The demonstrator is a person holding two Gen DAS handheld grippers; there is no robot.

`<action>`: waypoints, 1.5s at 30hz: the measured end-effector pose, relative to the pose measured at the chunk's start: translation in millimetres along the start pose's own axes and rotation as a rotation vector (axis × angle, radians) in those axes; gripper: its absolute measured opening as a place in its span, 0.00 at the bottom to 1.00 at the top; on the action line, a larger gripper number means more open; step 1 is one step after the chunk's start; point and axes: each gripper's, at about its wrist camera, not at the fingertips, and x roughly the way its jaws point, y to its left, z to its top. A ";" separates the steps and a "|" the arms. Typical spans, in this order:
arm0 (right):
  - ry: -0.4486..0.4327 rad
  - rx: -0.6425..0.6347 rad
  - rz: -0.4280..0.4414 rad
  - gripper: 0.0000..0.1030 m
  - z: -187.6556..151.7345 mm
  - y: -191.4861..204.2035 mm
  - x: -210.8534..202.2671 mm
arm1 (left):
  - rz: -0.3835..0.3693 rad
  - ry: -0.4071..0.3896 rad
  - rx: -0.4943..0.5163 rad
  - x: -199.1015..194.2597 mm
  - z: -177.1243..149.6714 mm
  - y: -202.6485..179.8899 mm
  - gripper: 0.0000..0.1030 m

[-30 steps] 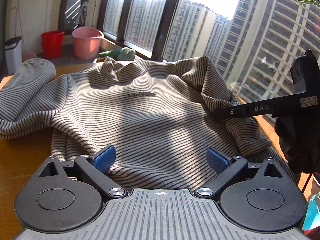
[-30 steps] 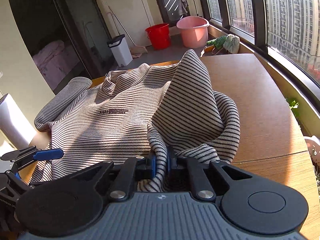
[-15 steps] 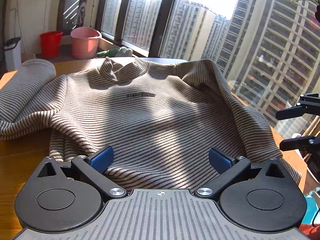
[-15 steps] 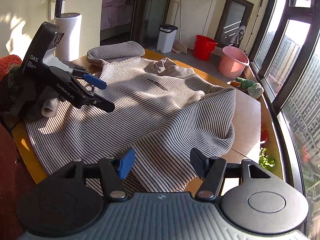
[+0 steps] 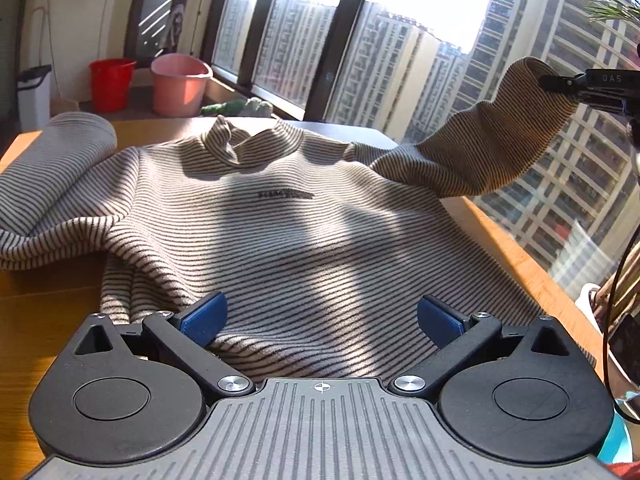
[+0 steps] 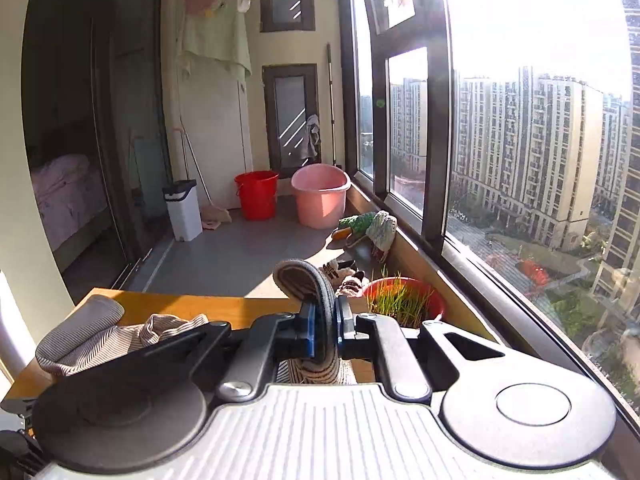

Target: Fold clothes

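right hand-held gripper (image 6: 324, 330) has just snapped shut again, this time on the cuff of the striped sweater's (image 5: 304, 240) sleeve (image 5: 476, 156), after dropping its earlier fistful of the side. the sleeve now hangs raised off the surface (image 5: 40, 320), so the inward sleeve fold looks to be starting. left hand-held gripper (image 5: 320, 320) hovers with jaws wide apart and empty just over the hem. ahead of it the sweater lies face up, collar farthest away, other sleeve bunched off to its left.
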 end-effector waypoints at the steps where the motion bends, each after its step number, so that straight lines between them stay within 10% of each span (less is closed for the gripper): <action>1: -0.044 0.069 -0.005 0.09 19.1 -10.8 -2.4 | -0.002 -0.002 -0.003 0.0 -0.2 0.2 1.00; 11: 0.024 0.092 0.240 0.09 53.0 71.2 61.6 | -0.020 -0.017 -0.029 0.7 -1.7 2.8 1.00; 26: 0.253 -0.015 0.494 0.14 -12.6 203.3 152.5 | -0.055 -0.031 -0.075 -0.9 -2.9 9.3 1.00; 35: 0.213 0.082 0.417 0.24 -31.0 139.4 146.6 | -0.048 -0.017 -0.064 1.7 -1.1 6.6 1.00; 41: 0.352 0.249 0.218 0.23 -103.7 59.3 160.7 | -0.017 0.026 -0.010 7.7 4.2 -1.7 1.00; 45: 0.293 0.329 0.276 0.12 -138.1 32.0 150.0 | -0.058 -0.018 -0.068 -11.2 27.5 2.3 1.00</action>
